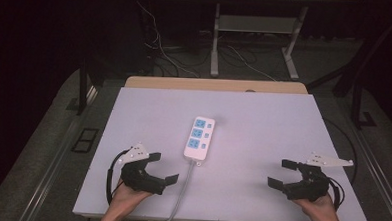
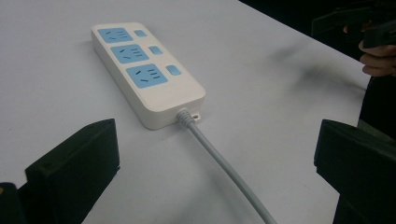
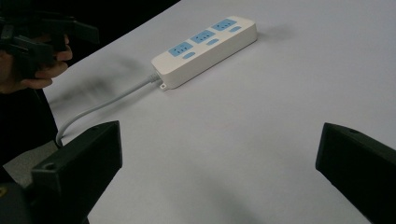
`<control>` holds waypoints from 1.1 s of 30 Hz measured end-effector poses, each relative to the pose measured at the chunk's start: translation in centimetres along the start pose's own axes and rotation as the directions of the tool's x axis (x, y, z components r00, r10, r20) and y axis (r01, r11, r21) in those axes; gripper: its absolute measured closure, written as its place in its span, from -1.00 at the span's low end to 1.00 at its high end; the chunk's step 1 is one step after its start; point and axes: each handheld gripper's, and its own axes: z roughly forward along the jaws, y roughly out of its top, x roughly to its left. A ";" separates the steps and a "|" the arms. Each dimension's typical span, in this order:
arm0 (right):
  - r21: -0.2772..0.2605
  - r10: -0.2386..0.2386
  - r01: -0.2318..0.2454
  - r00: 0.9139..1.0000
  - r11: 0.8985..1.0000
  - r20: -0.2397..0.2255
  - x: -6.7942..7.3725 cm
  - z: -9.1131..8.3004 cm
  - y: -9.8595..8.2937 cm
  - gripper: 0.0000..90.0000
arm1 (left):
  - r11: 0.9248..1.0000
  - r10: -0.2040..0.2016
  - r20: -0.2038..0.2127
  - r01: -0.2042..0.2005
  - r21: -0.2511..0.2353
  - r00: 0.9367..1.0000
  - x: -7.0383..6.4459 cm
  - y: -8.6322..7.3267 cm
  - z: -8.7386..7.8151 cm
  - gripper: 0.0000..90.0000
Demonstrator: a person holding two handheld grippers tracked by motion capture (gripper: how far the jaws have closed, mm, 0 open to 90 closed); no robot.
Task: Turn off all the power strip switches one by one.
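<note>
A white power strip with three blue sockets and blue switches lies flat in the middle of the white table top. Its grey cable runs back over the near edge. My left gripper rests at the front left, open and holding nothing, just left of the cable. At the front right my right gripper is open and holds nothing too. The left gripper view looks at the strip and cable between wide jaws. From the right gripper, the strip lies farther off.
A wooden desk edge shows behind the white top. Beyond it stand the legs of another desk, with loose cables on the floor. A dark floor box sits left of the table.
</note>
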 end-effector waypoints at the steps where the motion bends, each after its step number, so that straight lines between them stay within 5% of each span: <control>1: 0.001 0.000 0.000 1.000 1.000 -0.001 0.0 0.0 0.0 -0.99 | 1.000 0.003 -0.002 -0.003 0.003 1.000 0.0 0.1 0.0 -1.00; 33: 0.019 -0.008 0.008 1.000 1.000 -0.005 0.1 0.3 0.0 -0.99 | 0.993 0.050 0.051 -0.056 0.108 0.997 1.0 5.0 1.6 -1.00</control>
